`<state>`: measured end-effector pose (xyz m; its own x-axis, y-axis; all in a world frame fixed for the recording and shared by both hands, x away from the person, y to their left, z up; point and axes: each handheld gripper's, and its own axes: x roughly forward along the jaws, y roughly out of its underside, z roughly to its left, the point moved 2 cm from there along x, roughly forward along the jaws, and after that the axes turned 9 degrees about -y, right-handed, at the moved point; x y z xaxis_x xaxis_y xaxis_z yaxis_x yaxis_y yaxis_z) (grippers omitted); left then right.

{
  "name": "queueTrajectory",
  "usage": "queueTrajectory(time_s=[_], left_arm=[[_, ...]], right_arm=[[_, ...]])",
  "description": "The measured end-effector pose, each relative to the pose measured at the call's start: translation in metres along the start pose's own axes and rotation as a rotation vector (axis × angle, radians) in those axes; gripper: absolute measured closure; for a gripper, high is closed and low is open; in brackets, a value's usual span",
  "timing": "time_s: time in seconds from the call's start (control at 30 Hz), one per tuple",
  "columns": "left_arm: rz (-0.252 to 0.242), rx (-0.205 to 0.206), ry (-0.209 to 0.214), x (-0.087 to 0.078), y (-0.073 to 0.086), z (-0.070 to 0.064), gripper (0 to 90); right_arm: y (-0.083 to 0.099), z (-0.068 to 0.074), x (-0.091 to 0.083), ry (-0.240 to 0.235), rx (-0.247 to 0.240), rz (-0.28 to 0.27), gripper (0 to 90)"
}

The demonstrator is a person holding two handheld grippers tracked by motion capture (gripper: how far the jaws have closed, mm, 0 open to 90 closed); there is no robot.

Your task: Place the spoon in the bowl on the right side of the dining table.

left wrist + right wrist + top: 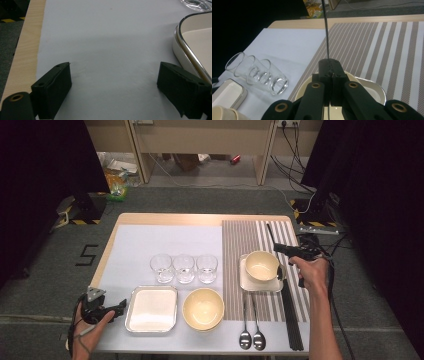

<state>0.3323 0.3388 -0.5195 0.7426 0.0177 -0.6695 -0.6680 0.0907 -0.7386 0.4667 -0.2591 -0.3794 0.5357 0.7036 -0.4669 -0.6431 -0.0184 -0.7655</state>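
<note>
**Holding a chopstick above the small bowl**

Pinching a black chopstick [270, 234] near one end, the right gripper [278, 248] hovers at the far right edge of the small bowl [261, 265]. In the right gripper view its jaws are pressed together on the stick [326, 30], which runs straight out from the gripper [331, 67] towards the far side of the table. A grip this close to the end leaves most of the stick free, so it can probably be lowered flat without the jaws touching the crockery.

The bowl sits on a square plate [250, 282], and the plate lies on the striped mat [240, 240]. This looks like one place setting. More chopsticks [292, 320] lie along the mat's right edge, and two spoons [251, 337] lie side by side at its near edge, likely a supply to draw from. I judge the held stick is being carried to or from that setting, but which way I cannot tell.

Left of the striped mat, on the white mat [107, 37], three glasses [183, 268] stand in a touching row. Nearer the person are a big bowl [203, 307] and a tray [151, 309].

The left gripper [120, 309] rests low over the white mat, just beside the tray's left rim [190, 57]. Its jaws are spread wide with nothing between them [113, 82]. It seems parked there, clear of the right hand's work.
</note>
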Motion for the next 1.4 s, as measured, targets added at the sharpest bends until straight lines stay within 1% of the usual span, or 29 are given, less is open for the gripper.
queueTrajectory(time_s=[0.03, 0.07, 0.13, 0.17, 0.2, 0.23, 0.33, 0.37, 0.4, 0.43, 0.53, 0.6, 0.63, 0.77, 0.87, 0.9, 1.07, 1.2, 1.37, 1.4], left_arm=[[0.000, 0.000, 0.000, 0.000, 0.000, 0.000, 11.1], [-0.001, -0.002, 0.001, 0.000, 0.000, 0.000, 11.1], [-0.003, -0.001, -0.002, 0.000, 0.000, 0.000, 11.1], [-0.003, -0.001, -0.003, 0.000, 0.000, 0.000, 11.1], [-0.001, 0.000, -0.001, 0.000, 0.000, 0.000, 11.1], [0.000, 0.000, 0.000, 0.000, 0.000, 0.000, 11.1], [-0.004, -0.001, -0.003, 0.000, 0.000, 0.000, 11.1], [-0.003, -0.001, -0.003, 0.000, 0.000, 0.000, 11.1], [0.000, 0.000, -0.001, 0.000, 0.000, 0.000, 11.1], [-0.002, -0.001, -0.002, 0.000, 0.000, 0.000, 11.1], [-0.002, 0.000, -0.002, 0.000, 0.000, 0.000, 11.1], [-0.001, 0.000, -0.002, 0.000, 0.000, 0.000, 11.1], [-0.001, -0.002, 0.001, 0.000, 0.000, 0.000, 11.1], [0.000, 0.000, 0.000, 0.000, 0.000, 0.000, 11.1], [-0.001, -0.002, 0.002, 0.000, 0.000, 0.000, 11.1], [-0.004, -0.001, -0.003, 0.000, 0.000, 0.000, 11.1], [-0.001, 0.000, -0.001, 0.000, 0.000, 0.000, 11.1], [-0.003, -0.001, -0.002, 0.000, 0.000, 0.000, 11.1], [-0.003, -0.001, -0.002, 0.000, 0.000, 0.000, 11.1], [-0.002, 0.000, -0.001, 0.000, 0.000, 0.000, 11.1]], right_arm=[[0.000, 0.000, 0.000, 0.000, 0.000, 0.000, 90.0], [-0.003, -0.003, 0.002, -0.010, 0.005, -0.012, 90.0], [-0.003, -0.003, 0.003, -0.009, 0.012, -0.014, 90.0], [-0.005, -0.008, 0.006, -0.007, 0.016, -0.016, 90.0], [-0.005, -0.008, 0.006, -0.007, 0.016, -0.016, 90.0], [-0.005, -0.012, 0.008, -0.005, 0.026, -0.023, 90.0], [-0.005, -0.015, 0.011, -0.005, 0.029, -0.023, 90.0], [-0.005, -0.015, 0.012, -0.002, 0.035, -0.016, 90.0], [-0.005, -0.017, 0.015, -0.004, 0.042, -0.022, 90.0], [-0.006, -0.019, 0.016, -0.002, 0.038, -0.026, 90.0], [-0.007, -0.020, 0.023, -0.003, 0.051, -0.020, 90.0], [-0.007, -0.022, 0.025, -0.002, 0.045, -0.019, 90.0], [-0.008, -0.024, 0.028, 0.000, 0.062, -0.026, 90.0], [-0.008, -0.029, 0.034, 0.008, 0.074, -0.026, 90.0], [-0.008, -0.031, 0.036, 0.010, 0.074, -0.027, 90.0], [-0.008, -0.032, 0.038, 0.017, 0.074, -0.023, 90.0], [-0.006, -0.036, 0.042, 0.034, 0.069, -0.015, 90.0], [-0.003, -0.038, 0.047, 0.047, 0.076, -0.009, 90.0], [0.001, -0.041, 0.052, 0.047, 0.072, -0.002, 90.0], [0.001, -0.040, 0.054, 0.049, 0.077, -0.004, 90.0]])
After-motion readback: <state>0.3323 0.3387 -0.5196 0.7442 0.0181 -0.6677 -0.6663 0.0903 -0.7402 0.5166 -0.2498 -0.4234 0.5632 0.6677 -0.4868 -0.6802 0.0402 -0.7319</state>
